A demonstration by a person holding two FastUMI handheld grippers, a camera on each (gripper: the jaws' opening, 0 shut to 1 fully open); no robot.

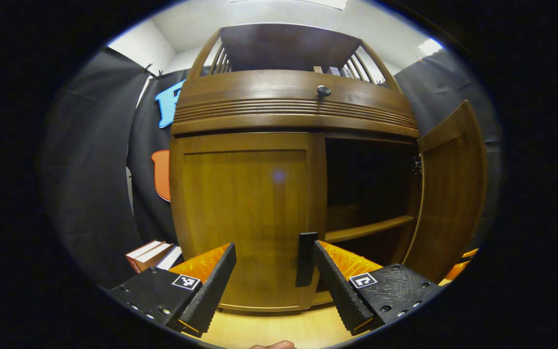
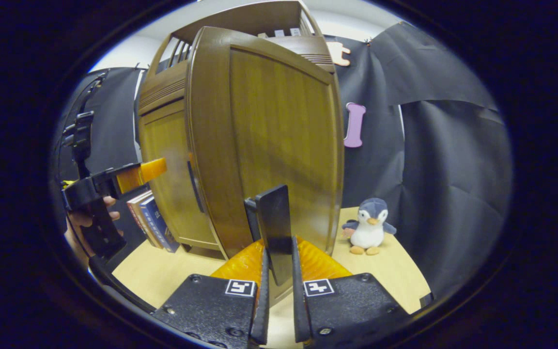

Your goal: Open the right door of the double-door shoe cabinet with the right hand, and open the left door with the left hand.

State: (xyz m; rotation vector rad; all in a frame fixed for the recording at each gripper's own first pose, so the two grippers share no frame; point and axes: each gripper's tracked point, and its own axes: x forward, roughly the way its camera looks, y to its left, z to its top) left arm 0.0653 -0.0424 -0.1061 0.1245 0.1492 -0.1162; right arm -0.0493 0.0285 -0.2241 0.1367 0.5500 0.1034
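Note:
The brown wooden shoe cabinet [image 1: 293, 97] stands in front of me. Its left door [image 1: 245, 213] lies flat and closed in the left gripper view. My left gripper [image 1: 273, 252] is open in front of that door, and the door's dark upright handle [image 1: 306, 259] sits just inside its right finger. The right door [image 1: 453, 189] is swung out, showing a dark interior with a shelf [image 1: 371, 229]. In the right gripper view, the right door [image 2: 279, 135] is up close and my right gripper [image 2: 279, 254] is shut on its dark handle [image 2: 274, 223]. The left gripper [image 2: 114, 184] shows at the left, held by a hand.
The cabinet rests on a light wooden tabletop [image 2: 395, 271]. A plush penguin [image 2: 368, 228] sits on it to the right of the open door. Several books [image 2: 150, 220] lean by the cabinet's left side. A drawer with a round knob [image 1: 323, 90] runs above the doors.

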